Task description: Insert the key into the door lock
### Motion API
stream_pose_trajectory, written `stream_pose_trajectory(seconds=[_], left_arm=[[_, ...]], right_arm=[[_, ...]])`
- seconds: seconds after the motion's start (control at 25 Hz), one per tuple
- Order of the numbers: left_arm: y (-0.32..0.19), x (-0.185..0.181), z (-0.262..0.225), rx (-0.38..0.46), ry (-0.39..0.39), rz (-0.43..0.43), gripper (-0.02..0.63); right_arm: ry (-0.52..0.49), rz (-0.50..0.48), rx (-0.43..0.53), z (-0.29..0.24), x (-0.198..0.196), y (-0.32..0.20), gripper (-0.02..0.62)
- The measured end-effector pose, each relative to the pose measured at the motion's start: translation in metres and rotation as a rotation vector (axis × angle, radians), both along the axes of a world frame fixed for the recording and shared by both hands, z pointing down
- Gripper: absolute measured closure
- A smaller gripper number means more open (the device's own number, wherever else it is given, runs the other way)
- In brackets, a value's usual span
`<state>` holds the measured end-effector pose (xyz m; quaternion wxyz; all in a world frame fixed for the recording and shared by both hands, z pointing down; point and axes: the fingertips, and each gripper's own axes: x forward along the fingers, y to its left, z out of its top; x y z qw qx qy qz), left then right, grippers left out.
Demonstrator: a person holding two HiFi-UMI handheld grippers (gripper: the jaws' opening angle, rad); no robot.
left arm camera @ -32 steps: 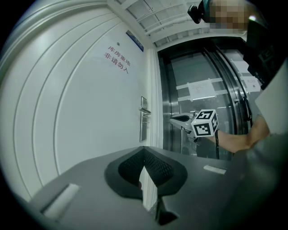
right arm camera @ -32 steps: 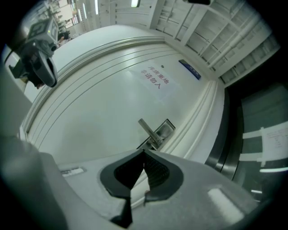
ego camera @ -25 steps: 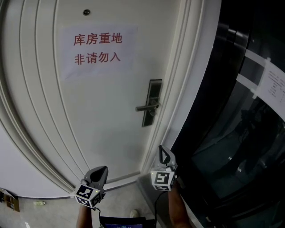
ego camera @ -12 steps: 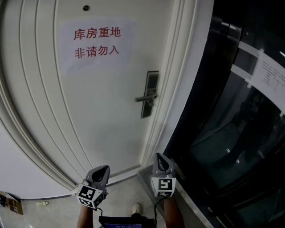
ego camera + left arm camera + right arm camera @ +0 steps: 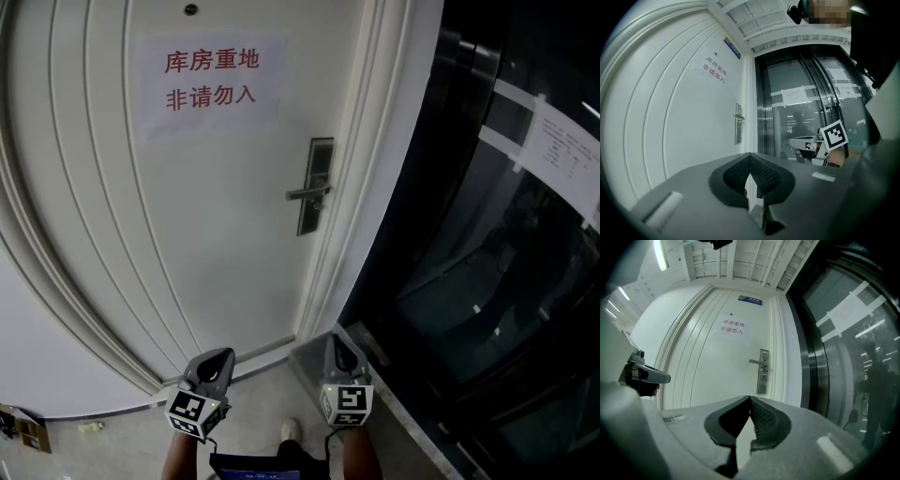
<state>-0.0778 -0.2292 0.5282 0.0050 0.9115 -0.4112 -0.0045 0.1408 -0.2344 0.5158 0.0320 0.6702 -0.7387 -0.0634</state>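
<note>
Door lock (image 5: 319,186): a narrow dark metal plate with a lever, at the smooth white door's (image 5: 216,244) right edge, well apart from the left gripper (image 5: 216,360) and right gripper (image 5: 337,347). Left gripper view: ribbed pads (image 5: 763,176) pressed together. Right gripper view: tips likewise closed, open room up to the lock.

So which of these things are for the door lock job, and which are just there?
For the job: white door, lock plate, lever handle, left gripper, right gripper. No key is in sight.

Just there: paper sign, peephole, glass doors, taped notice.
</note>
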Motion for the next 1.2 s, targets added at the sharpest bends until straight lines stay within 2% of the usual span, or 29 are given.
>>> stream_pose_trajectory(seconds=[0.6, 0.96, 1.2], left_arm=[[0.030, -0.017, 0.007, -0.003, 0.017, 0.016, 0.604], [0.044, -0.023, 0.017, -0.004, -0.005, 0.011, 0.604], [0.046, -0.023, 0.015, 0.002, -0.004, 0.009, 0.604]], right_arm=[[-0.059, 0.033, -0.034, 0.025, -0.019, 0.060, 0.594], [-0.054, 0.058, -0.070, 0.044, -0.013, 0.087, 0.594], [-0.043, 0.041, -0.073, 0.045, -0.017, 0.090, 0.594]])
